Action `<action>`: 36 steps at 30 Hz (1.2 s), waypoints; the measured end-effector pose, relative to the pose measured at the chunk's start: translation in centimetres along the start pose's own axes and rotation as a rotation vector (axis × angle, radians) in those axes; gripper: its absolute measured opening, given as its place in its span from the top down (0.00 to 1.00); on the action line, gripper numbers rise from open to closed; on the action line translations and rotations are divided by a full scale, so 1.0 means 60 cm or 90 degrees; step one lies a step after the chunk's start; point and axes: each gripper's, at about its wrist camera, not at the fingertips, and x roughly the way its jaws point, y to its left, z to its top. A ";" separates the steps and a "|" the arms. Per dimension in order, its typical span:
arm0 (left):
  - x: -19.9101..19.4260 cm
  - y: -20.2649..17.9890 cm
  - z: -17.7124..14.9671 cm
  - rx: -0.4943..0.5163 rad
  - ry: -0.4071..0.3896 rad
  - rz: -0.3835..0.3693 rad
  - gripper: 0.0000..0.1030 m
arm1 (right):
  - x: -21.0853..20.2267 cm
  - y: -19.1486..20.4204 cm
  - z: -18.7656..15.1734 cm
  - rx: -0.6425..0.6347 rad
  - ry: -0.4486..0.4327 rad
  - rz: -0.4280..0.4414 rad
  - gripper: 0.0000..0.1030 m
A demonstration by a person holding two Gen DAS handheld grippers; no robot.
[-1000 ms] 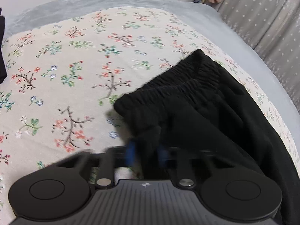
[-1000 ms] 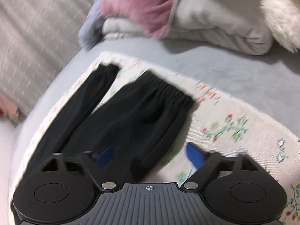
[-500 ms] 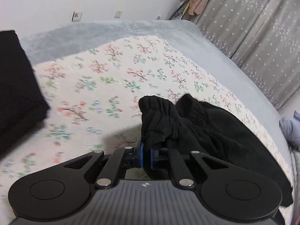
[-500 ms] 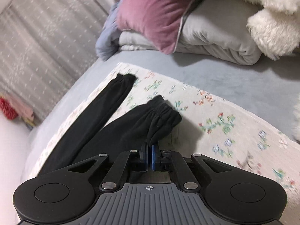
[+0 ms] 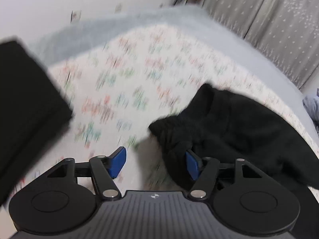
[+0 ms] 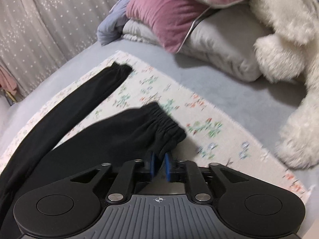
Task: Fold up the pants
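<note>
Here, in the left wrist view, the left gripper (image 5: 155, 162) has just been opening, jaws wide, black pants (image 5: 235, 131) bunched on the floral sheet (image 5: 127, 83) against its right finger. In the right wrist view, the right gripper (image 6: 159, 166), its jaws just parting slightly, pinches a cuff on that sheet.

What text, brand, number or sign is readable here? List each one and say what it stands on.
No readable words or numbers in either view.
Small round cross-hair mark, no letters: on the ribbed grey housing of the right claw.
Similar small round emblem, no letters: on the ribbed grey housing of the left claw.
White wall plates: too blurred to read.
</note>
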 end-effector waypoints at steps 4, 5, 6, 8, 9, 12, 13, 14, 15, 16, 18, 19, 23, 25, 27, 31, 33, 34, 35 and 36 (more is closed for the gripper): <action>-0.020 -0.053 0.052 0.062 -0.079 0.071 0.19 | 0.002 0.033 0.030 -0.050 -0.059 -0.046 0.69; -0.028 -0.050 0.059 0.051 -0.097 0.077 0.18 | 0.005 0.041 0.034 -0.057 -0.063 -0.043 0.61; -0.031 -0.040 0.068 0.027 -0.120 0.072 0.18 | 0.007 0.045 0.038 -0.065 -0.063 -0.037 0.58; -0.014 -0.038 0.085 0.012 -0.127 0.052 0.18 | 0.021 0.061 0.042 -0.095 -0.055 -0.028 0.53; 0.006 -0.056 0.092 0.038 -0.098 0.022 0.18 | 0.033 0.071 0.045 -0.106 -0.046 -0.028 0.53; 0.104 -0.110 0.103 0.082 -0.003 -0.080 0.17 | 0.073 0.115 0.060 -0.123 -0.018 -0.001 0.53; 0.139 -0.122 0.108 0.075 0.019 -0.089 0.17 | 0.089 0.130 0.067 -0.124 -0.007 0.020 0.53; 0.174 -0.135 0.112 0.075 0.039 -0.090 0.17 | 0.106 0.147 0.074 -0.126 0.006 0.037 0.52; 0.206 -0.148 0.115 0.084 0.060 -0.080 0.17 | 0.123 0.164 0.079 -0.132 0.018 0.049 0.52; 0.228 -0.162 0.111 0.096 0.075 -0.061 0.17 | 0.136 0.177 0.082 -0.140 0.022 0.053 0.51; 0.252 -0.176 0.100 0.120 0.095 -0.045 0.18 | 0.157 0.198 0.083 -0.163 0.020 0.043 0.50; 0.252 -0.181 0.093 0.136 0.093 -0.048 0.21 | 0.164 0.201 0.078 -0.169 0.017 0.041 0.50; 0.251 -0.196 0.070 0.214 0.066 -0.044 0.46 | 0.194 0.191 0.039 -0.194 0.060 0.049 0.48; 0.252 -0.199 0.070 0.219 0.052 -0.029 0.50 | 0.190 0.196 0.035 -0.217 0.052 0.046 0.48; 0.239 -0.193 0.083 0.201 0.021 -0.021 0.71 | 0.178 0.201 0.038 -0.220 0.032 0.061 0.48; 0.224 -0.183 0.121 0.179 -0.055 0.010 0.78 | 0.164 0.208 0.040 -0.212 0.022 0.089 0.48; 0.228 -0.191 0.129 0.192 -0.063 0.020 0.79 | 0.166 0.216 0.041 -0.224 0.020 0.088 0.48; 0.227 -0.195 0.130 0.196 -0.073 0.028 0.79 | 0.168 0.217 0.042 -0.225 0.019 0.088 0.48; 0.227 -0.196 0.135 0.194 -0.086 0.034 0.81 | 0.171 0.219 0.042 -0.223 0.019 0.090 0.48; 0.226 -0.194 0.141 0.184 -0.101 0.041 0.87 | 0.173 0.218 0.042 -0.219 0.020 0.091 0.49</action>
